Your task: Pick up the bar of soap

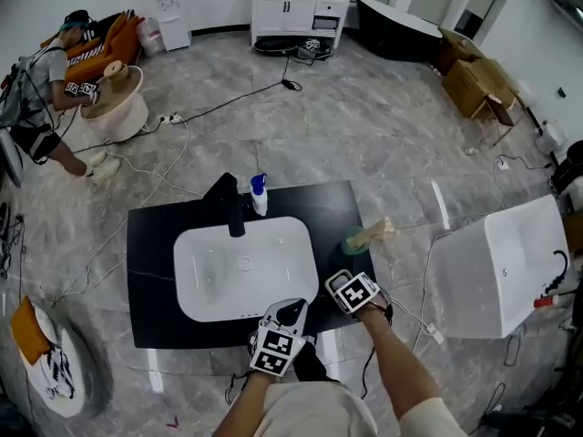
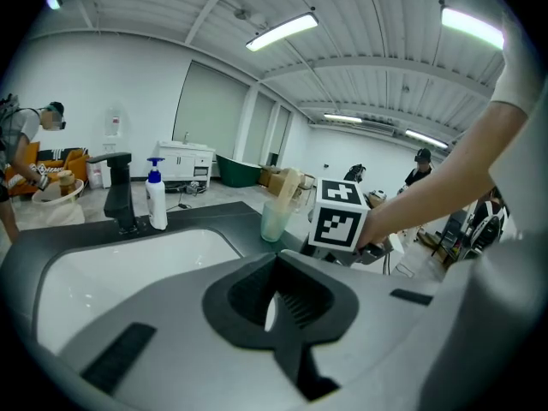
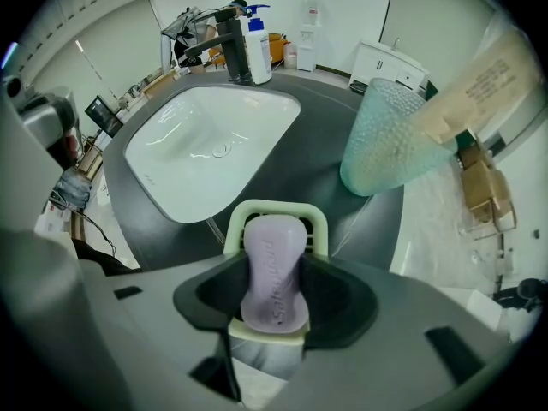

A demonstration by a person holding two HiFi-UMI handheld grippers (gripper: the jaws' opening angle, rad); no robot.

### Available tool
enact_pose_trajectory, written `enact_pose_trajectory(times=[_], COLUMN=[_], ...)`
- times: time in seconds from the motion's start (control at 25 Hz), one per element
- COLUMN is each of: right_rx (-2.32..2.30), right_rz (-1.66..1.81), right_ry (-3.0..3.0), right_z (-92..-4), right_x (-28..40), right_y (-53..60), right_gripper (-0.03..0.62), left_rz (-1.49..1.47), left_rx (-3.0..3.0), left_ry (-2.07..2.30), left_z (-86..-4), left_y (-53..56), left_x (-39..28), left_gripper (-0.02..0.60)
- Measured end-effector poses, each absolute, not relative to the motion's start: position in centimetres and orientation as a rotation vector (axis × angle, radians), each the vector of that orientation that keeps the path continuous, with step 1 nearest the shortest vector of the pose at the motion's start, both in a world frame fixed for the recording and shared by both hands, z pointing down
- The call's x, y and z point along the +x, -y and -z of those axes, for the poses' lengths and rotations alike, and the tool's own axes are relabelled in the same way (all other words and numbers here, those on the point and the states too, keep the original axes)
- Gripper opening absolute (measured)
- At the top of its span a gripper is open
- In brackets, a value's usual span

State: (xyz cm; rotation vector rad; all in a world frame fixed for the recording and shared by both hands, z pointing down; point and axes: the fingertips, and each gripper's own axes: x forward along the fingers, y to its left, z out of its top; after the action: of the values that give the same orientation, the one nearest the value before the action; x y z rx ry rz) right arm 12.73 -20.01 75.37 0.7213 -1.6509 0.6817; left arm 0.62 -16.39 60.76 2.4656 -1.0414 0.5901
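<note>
A lilac bar of soap (image 3: 274, 268) lies lengthwise on a pale green soap dish (image 3: 276, 212) at the near right of the black countertop (image 3: 342, 221). My right gripper (image 3: 274, 294) reaches down over it, and its dark pads lie against both long sides of the bar, which still rests on the dish. In the head view the right gripper (image 1: 346, 280) sits at the counter's front right corner and hides the soap. My left gripper (image 2: 272, 311) hovers at the basin's front edge, jaws together with nothing between them.
A white basin (image 1: 244, 267) fills the middle of the counter, with a black faucet (image 1: 232, 208) and a blue-capped pump bottle (image 1: 260, 196) behind it. A green cup (image 3: 385, 139) holding a tube stands just beyond the dish. A person (image 1: 50, 89) works at the far left.
</note>
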Motion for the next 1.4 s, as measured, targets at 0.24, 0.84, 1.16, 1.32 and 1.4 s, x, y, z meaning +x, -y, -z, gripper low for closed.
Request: enact_pose_trajectory(times=[0.24,0.84,1.16,1.32,1.4], right_rx=[0.767,0.913,0.973,1.030,1.062], right_rz=[-0.659,-0.704,-0.653,-0.632,-0.606], right_ry=[1.595,1.729,1.844,1.886,1.910], right_z=[-75.2,-73.2,-71.7,-70.5,-69.8], right_x=[13.6,14.0,12.5,12.1,12.0], right_y=[20.0,20.0,21.1,21.7,21.8], right_gripper=[0.189,0.186,0.186,0.186,0.186], left_rz=[-0.599,-0.566,-0.559,-0.570,-0.586], left_rx=[2.482,2.435,2.449,2.460,2.465], left_ry=[1.003,1.027,1.052,1.095,1.101], left_z=[-61.0,-61.5,-60.9,-60.5,-60.6], left_y=[16.1,16.3,17.2,18.2,18.3], left_x=[1.2,1.1,0.3,-0.6,-0.9], left_gripper=[0.005,0.005,0.005,0.005,0.005])
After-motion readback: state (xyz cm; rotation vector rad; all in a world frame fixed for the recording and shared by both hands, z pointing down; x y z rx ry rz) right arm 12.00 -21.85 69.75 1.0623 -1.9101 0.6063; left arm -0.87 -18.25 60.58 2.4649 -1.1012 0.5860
